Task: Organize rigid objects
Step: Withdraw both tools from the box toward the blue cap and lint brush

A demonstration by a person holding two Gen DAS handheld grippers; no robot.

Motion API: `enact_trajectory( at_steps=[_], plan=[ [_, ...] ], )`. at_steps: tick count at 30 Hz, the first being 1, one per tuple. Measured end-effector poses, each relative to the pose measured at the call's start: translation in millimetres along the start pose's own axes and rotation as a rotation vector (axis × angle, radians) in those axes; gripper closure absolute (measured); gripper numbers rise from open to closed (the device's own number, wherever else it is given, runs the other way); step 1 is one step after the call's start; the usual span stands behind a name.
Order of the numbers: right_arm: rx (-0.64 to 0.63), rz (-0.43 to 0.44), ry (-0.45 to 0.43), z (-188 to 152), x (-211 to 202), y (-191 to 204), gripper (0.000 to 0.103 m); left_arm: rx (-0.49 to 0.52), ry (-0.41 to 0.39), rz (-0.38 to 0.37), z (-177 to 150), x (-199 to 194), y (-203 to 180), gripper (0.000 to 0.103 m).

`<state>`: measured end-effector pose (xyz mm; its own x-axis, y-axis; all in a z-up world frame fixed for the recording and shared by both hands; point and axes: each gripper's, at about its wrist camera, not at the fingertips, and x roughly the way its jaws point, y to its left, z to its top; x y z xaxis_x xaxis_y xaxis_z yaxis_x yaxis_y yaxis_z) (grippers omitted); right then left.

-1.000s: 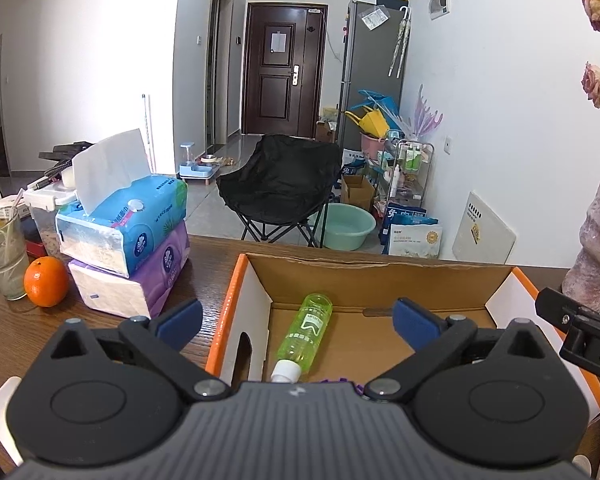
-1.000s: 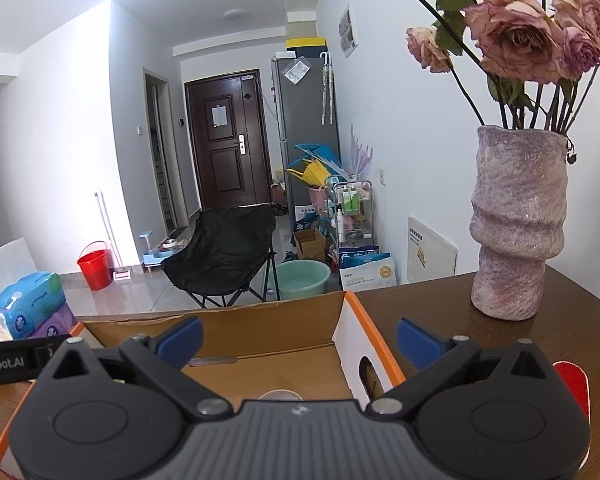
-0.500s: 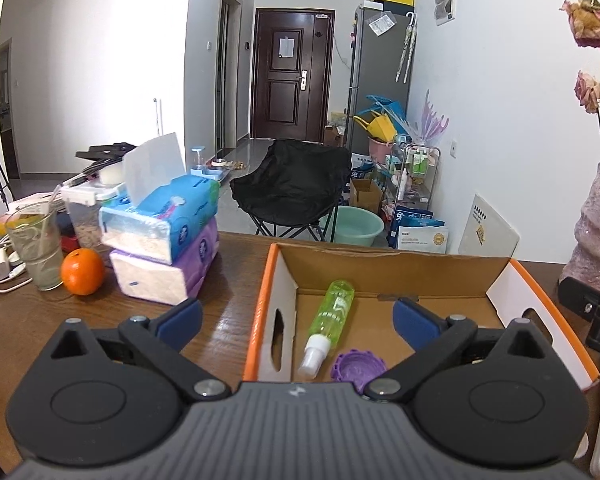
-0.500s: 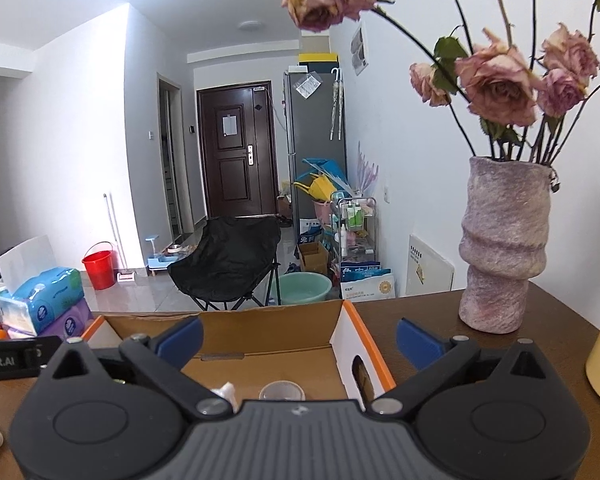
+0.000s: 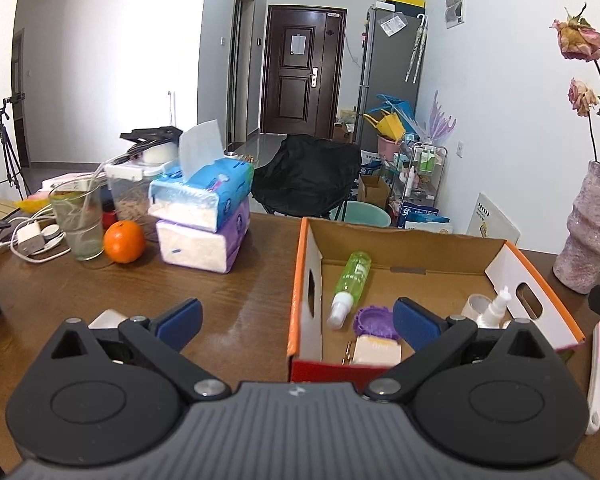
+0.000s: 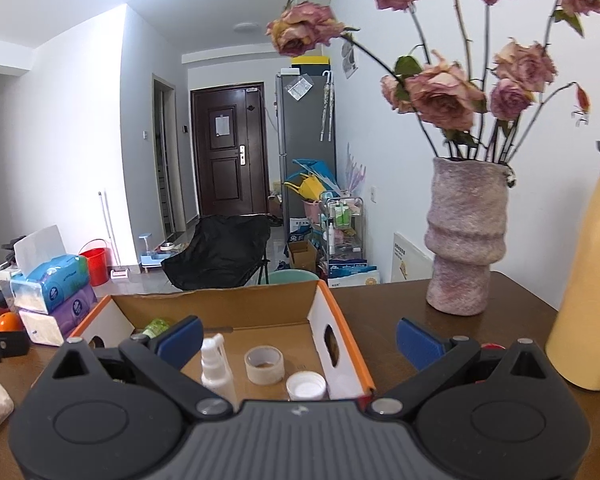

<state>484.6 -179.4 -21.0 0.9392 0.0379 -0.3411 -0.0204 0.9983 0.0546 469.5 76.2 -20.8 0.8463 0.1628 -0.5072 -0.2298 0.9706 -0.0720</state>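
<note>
A: Jaws? Contents?
B: Left gripper (image 5: pixel 296 318) and right gripper (image 6: pixel 298 338) are held wide, nothing gripped. Inside the cardboard box (image 5: pixel 412 240), mid-surface: green spray bottle (image 5: pixel 350 282) at left, purple lid (image 5: pixel 374 320) near, tape roll (image 6: pixel 264 364) at right.

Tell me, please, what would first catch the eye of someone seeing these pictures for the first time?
Probably the orange-edged cardboard box in the middle of the wooden table, holding a green spray bottle, a purple lid and a tape roll. To its right stands a rough pinkish vase of dried roses, and to its left two stacked tissue packs beside an orange.
</note>
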Motion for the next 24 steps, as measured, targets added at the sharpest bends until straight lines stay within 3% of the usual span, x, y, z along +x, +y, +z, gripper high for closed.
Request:
enact_trajectory(
  at_steps=[14,24],
  plan=[
    [0.002,-0.027,0.009,-18,-52,-15,0.0,-0.023,-0.008,-0.005,-19,-56,25,0.0],
    [-0.025,-0.071,0.044,-37,-75,-24,0.0,-0.037,0.006,0.032,-35,-79,54,0.0]
  ],
)
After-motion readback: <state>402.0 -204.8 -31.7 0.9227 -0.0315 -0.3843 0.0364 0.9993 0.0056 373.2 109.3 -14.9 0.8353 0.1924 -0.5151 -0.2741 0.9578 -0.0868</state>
